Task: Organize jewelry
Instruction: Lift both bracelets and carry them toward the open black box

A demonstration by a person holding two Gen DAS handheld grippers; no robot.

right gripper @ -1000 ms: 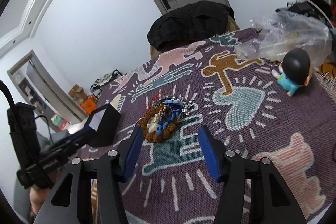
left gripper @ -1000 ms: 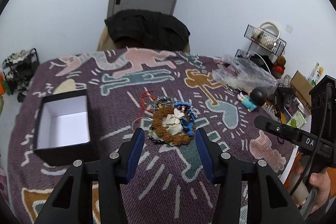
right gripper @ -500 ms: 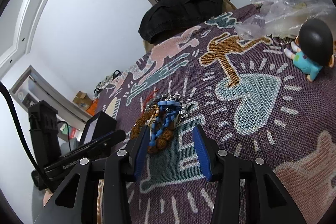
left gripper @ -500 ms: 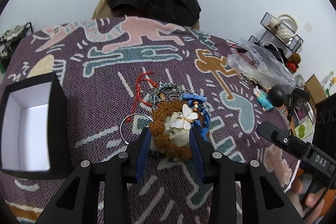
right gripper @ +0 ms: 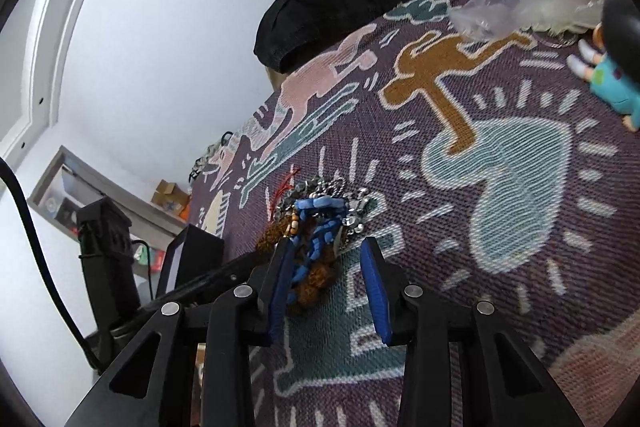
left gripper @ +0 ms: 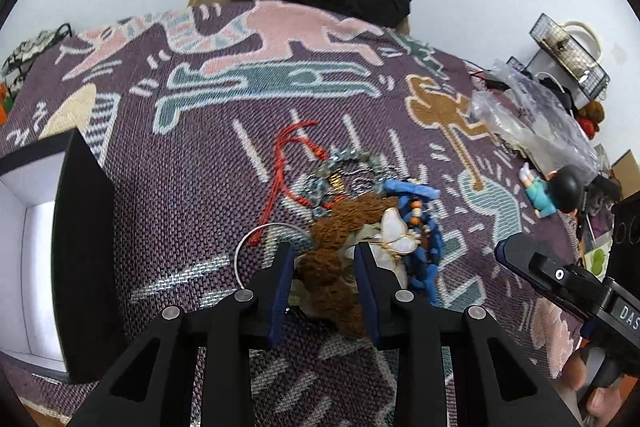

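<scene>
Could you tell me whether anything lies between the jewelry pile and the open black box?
Nothing visible does: only bare patterned cloth separates the jewelry pile from the open black box. The closing left tongs already straddle its brown beads.

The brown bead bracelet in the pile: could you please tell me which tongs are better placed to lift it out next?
Left, probably. The left tongs are closing with the brown bead bracelet squarely between them. The right tongs, also closing, straddle the blue bead strand instead.
</scene>
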